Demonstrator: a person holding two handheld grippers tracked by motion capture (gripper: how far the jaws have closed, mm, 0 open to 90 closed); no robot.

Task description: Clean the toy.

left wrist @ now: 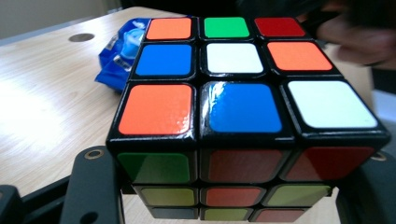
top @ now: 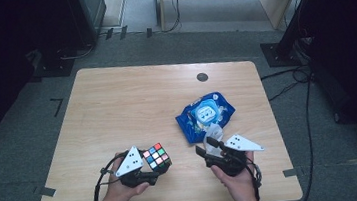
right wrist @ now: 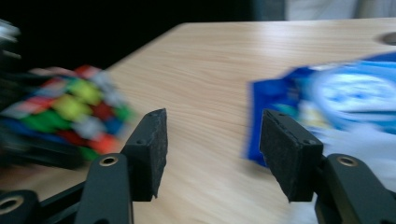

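nearest the table's front edge, left side: left gripper [top: 153, 172], black two-jaw tool with grey three-cornered plate, jaws closed against the sides of a scrambled multicolour plastic puzzle cube [top: 156, 156]; cube held at the table's near left, whether lifted or resting cannot be told. top face in the left gripper view [left wrist: 233, 70] shows mixed orange, blue, white, green, red tiles. front edge, right side: right gripper [right wrist: 210, 154], same make, jaws spread wide with nothing between them, aimed between cube and packet. mid-table, right of centre: blue plastic wet-wipe packet [top: 206, 116], white tissue [top: 213, 136] trailing from it toward the right gripper. beyond: light wooden table [top: 131, 100], bare; round grommet [top: 202, 77] near far edge. progress, judged: cube secured; wipe not yet gripped, wiping of cube apparently remaining.
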